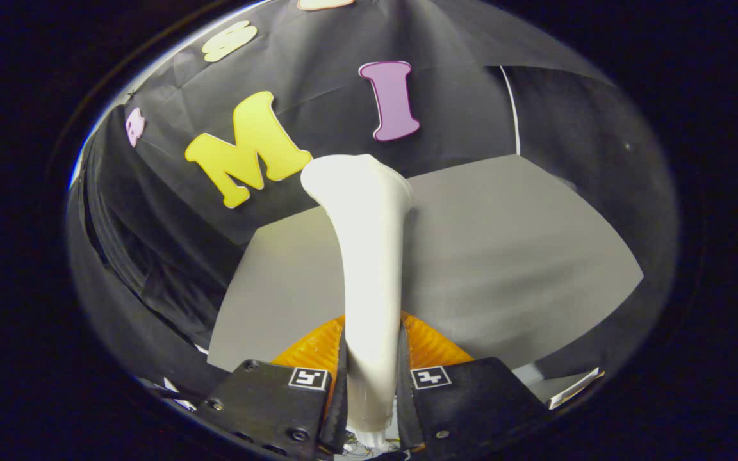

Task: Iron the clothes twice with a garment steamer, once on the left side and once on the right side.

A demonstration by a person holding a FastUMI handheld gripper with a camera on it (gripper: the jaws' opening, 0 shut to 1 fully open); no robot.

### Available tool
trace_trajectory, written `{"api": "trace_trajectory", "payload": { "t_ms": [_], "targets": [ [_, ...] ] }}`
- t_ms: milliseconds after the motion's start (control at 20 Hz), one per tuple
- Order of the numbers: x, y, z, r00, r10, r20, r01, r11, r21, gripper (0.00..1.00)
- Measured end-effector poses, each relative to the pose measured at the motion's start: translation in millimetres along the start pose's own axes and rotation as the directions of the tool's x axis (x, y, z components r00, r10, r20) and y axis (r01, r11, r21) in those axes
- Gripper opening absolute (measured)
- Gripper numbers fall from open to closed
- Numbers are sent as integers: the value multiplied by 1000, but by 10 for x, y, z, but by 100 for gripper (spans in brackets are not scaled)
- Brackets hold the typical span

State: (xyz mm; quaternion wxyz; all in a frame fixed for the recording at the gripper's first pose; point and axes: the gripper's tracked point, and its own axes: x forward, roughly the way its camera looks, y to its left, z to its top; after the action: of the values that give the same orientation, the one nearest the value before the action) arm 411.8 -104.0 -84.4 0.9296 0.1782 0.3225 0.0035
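Between the gripper (372, 384) fingers sits the white garment steamer (369, 256), both pressing its handle tight, head flaring out over the grey table (503, 256).

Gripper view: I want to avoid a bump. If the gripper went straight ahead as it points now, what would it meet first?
The gripper is shut on the white steamer, whose head leads. Beyond it lies the grey tabletop, then the black cloth wall. Depth is unclear.

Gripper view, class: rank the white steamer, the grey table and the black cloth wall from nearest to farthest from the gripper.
1. White steamer: clamped between both fingers of the gripper, its head reaching forward.
2. Grey table: beneath and beyond the steamer.
3. Black cloth wall: behind the table, farthest.
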Motion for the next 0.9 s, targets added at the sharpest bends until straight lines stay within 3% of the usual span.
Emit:
{"api": "trace_trajectory", "payload": {
  "t_ms": [200, 400, 650, 900],
  "targets": [
    [-466, 310, 86, 993, 3, 120, 0, 1000, -26, 34],
    [-1066, 831, 296, 963, 16, 271, -1, 998, -57, 34],
    [-1881, 1551, 429, 897, 47, 440, 1, 994, -109, 34],
    [-2263, 2351, 582, 827, 58, 559, 27, 989, -142, 34]
  ]
}}
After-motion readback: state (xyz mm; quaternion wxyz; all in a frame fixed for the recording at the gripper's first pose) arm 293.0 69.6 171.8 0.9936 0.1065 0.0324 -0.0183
